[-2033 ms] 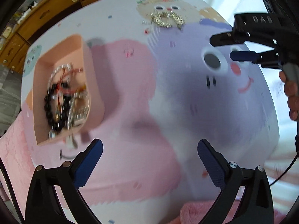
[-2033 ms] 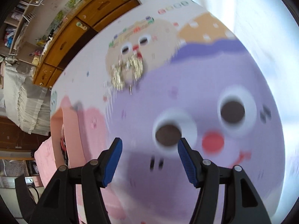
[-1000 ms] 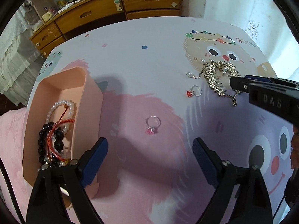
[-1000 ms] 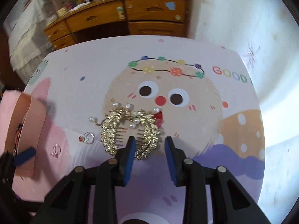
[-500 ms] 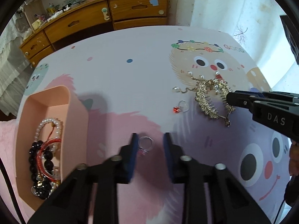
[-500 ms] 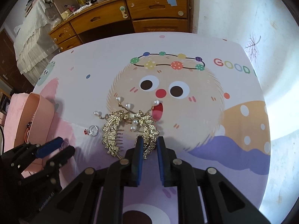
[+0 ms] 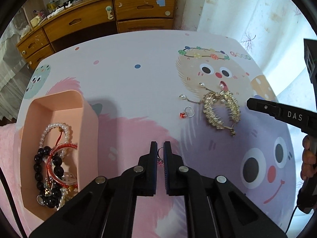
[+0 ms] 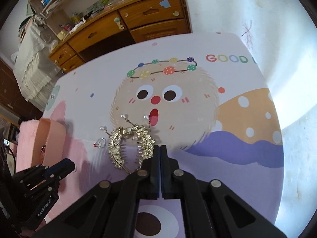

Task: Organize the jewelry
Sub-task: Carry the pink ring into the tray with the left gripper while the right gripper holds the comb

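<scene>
My left gripper (image 7: 160,144) points down at the table and its jaws are closing, the pads pressed on a small silver ring with a pink stone (image 7: 160,155). A second ring with a red stone (image 7: 187,113) lies further out, beside a gold hair comb with pearl drops (image 7: 210,113). My right gripper (image 8: 160,147) is closing too; its pads meet with nothing between them, just right of the comb (image 8: 116,148). The pink tray (image 7: 89,119) at the left holds pearl, black-bead and red bracelets.
The table (image 7: 128,83) has a cartoon-print cover. A wooden dresser (image 7: 126,17) stands behind its far edge and a white wall is to the right. Pink fluffy fabric (image 7: 8,148) lies left of the tray. A hand (image 7: 308,158) holds the right gripper.
Both grippers have gone from open to closed. The left one closed around the pink-stone ring. The right one shifted right, so the comb now lies beside its fingers instead of between them.
</scene>
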Action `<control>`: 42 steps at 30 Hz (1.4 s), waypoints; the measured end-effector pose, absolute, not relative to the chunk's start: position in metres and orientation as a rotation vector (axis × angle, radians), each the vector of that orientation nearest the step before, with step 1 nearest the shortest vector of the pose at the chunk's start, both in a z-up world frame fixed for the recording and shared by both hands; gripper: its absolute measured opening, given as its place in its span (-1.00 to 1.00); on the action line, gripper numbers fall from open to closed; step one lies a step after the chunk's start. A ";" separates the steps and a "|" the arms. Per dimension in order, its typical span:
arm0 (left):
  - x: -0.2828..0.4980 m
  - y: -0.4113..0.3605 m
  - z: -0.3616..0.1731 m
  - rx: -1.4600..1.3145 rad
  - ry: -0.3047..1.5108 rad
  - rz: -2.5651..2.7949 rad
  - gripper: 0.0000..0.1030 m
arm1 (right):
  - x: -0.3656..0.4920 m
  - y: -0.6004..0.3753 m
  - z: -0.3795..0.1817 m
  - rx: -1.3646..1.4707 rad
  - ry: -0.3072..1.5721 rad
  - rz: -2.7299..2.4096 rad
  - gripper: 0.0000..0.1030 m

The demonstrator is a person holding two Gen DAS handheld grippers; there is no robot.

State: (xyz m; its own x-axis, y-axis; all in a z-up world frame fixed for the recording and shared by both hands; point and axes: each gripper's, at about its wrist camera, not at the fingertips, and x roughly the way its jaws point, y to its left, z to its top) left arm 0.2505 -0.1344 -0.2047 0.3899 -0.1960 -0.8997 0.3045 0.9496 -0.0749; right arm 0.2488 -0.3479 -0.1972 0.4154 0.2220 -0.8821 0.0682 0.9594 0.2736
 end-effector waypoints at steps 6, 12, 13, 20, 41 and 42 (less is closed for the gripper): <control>0.243 -0.124 -0.190 0.060 1.116 -0.336 -0.93 | 0.240 -0.355 -0.183 0.338 1.109 0.099 -1.00; 0.232 -0.109 -0.165 0.002 1.090 -0.363 -0.93 | 0.239 -0.360 -0.179 0.409 1.099 0.107 -1.00; 0.229 -0.106 -0.161 -0.003 1.087 -0.362 -0.93 | 0.240 -0.361 -0.181 0.429 1.106 0.107 -1.00; 0.212 -0.087 -0.136 -0.031 1.064 -0.334 -0.93 | 0.254 -0.354 -0.203 0.490 1.207 0.101 -0.79; 0.172 -0.029 -0.092 -0.065 1.002 -0.165 -0.93 | 0.276 -0.295 -0.213 0.122 1.265 0.039 -0.88; 0.170 -0.027 -0.090 -0.064 0.998 -0.163 -0.93 | 0.275 -0.292 -0.214 0.099 1.263 0.037 -0.88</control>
State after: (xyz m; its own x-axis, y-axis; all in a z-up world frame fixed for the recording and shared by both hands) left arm 0.1696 -0.0271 -0.0904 0.5310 -0.1658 -0.8310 0.1074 0.9859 -0.1280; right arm 0.2753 -0.2921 -0.2137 0.3033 0.0823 -0.9493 0.0263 0.9952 0.0947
